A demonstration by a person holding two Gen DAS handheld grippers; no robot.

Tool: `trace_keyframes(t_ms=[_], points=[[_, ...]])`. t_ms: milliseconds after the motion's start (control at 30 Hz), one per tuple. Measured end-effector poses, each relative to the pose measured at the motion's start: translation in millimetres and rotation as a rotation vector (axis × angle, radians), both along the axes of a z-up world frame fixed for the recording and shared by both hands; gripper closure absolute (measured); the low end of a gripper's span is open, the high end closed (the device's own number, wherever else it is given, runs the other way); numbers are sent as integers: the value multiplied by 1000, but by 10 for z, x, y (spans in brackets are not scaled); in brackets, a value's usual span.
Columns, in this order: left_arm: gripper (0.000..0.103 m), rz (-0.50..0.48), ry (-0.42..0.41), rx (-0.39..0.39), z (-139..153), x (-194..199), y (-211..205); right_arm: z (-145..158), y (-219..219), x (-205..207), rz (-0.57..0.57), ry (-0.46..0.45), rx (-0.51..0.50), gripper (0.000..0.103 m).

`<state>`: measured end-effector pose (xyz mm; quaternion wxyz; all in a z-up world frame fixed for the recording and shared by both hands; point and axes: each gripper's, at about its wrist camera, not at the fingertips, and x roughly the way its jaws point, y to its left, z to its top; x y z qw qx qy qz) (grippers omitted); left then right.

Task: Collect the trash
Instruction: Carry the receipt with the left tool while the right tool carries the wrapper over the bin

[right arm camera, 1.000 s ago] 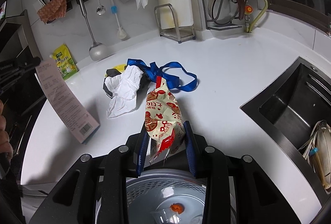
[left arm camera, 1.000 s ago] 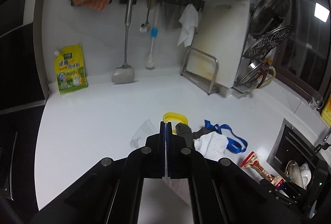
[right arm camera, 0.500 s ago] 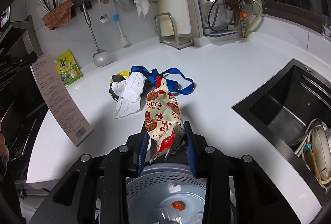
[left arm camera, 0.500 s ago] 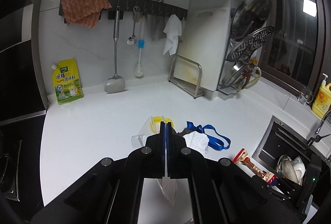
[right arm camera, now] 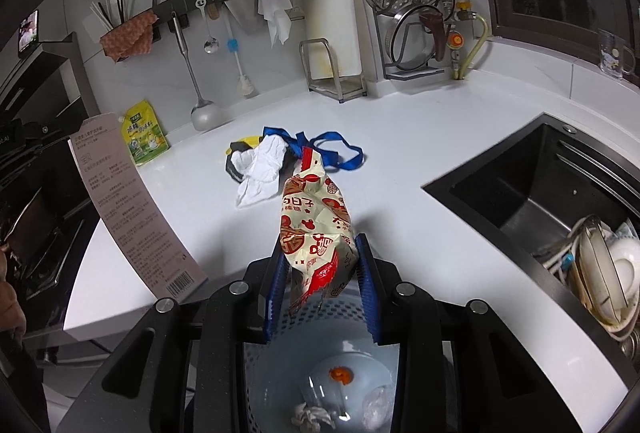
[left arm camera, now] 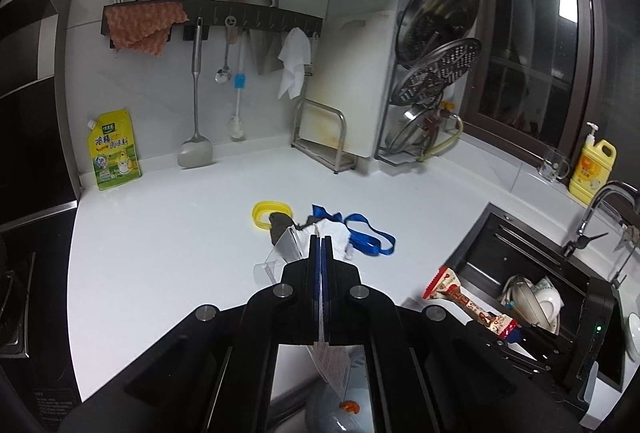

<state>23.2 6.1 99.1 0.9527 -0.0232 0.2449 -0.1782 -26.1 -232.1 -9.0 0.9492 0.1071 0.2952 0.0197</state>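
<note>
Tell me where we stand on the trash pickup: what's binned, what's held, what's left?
Binned: crumpled scraps lie in the bin below the grippers. In hand: the right gripper holds a snack wrapper above the bin, and the left gripper is shut on a paper slip. Left on the counter: white tissue, blue ribbon, yellow ring.

My right gripper (right arm camera: 322, 273) has blue pads on black arms, and the snack wrapper (right arm camera: 314, 223) in it is cream with red printed figures and a red edge. The paper strip (right arm camera: 132, 209) in my left gripper (left arm camera: 321, 253) is pale pinkish-grey with dark print and a barcode. On the white counter (right arm camera: 400, 153) lie a blue ribbon (right arm camera: 340, 147), a white tissue (right arm camera: 262, 163) and a yellow ring (left arm camera: 266, 213). The bin (right arm camera: 320, 365) below is pale blue and perforated, with an orange scrap inside.
</note>
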Motion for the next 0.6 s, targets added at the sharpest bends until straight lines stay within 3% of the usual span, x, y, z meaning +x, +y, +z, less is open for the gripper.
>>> trace_keyframes(t_ms=[200,600], points=[[102,-42,1,10,-97,-287,-180,-106,-5,-277,-3,27,-8,71],[102,-84,48,66,-582,-605,-548,-501,-59,-674,-22,95,12,71]])
